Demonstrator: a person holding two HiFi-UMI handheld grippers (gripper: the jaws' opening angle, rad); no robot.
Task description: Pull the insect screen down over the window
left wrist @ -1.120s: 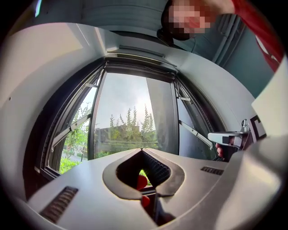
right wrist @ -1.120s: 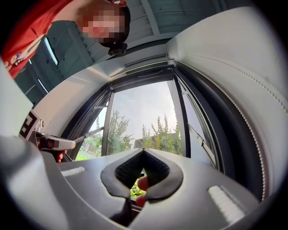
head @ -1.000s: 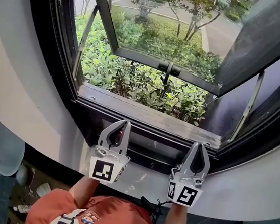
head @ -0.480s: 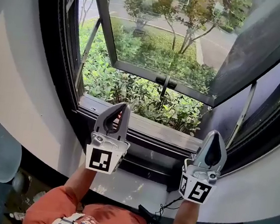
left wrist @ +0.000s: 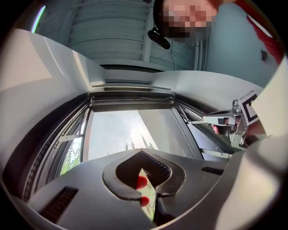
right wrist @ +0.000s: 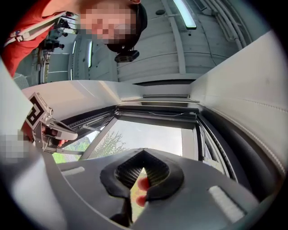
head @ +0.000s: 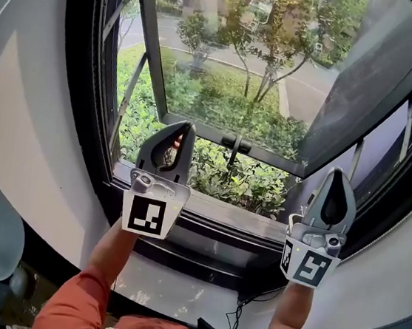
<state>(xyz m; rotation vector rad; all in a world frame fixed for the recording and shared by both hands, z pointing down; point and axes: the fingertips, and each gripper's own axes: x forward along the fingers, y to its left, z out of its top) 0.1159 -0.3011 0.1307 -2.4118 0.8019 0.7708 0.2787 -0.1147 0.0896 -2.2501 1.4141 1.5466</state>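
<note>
Black metal frames the window (head: 86, 108), set in a pale curved wall (head: 23, 137). Glass sash (head: 234, 59) stands pushed outward, with its lower rail and handle (head: 235, 143) held clear of the sill (head: 219, 210). Thin stay arms (head: 128, 87) show at both sides.

Insect screen (left wrist: 131, 104): seen only in the two gripper views, as a dark bar tucked against the top of the frame. Its long axis runs side to side, level across the full width of the opening. The mesh itself cannot be made out. Below the bar the opening is uncovered, with pale sky and treetops in plain sight.

Left gripper (head: 182, 131): held in front of the left part of the opening, above the sill and pointing upward. Tongs are pressed together with nothing between them, the ribbed pads meeting at the tip.

Right gripper (head: 336, 176): held near the right side of the frame, well apart from the left one and also pointing upward. Tongs are closed tight and empty. Neither gripper touches the bar, which sits well above both.

Orange sleeves (head: 82, 294) reach up from the bottom edge of the head view. A dark cable (head: 236, 316) hangs against the wall under the sill. Outside are green shrubs (head: 252, 184) just past the sill, then thin trees (head: 261, 48) and a paved road (head: 308, 94) beyond.
</note>
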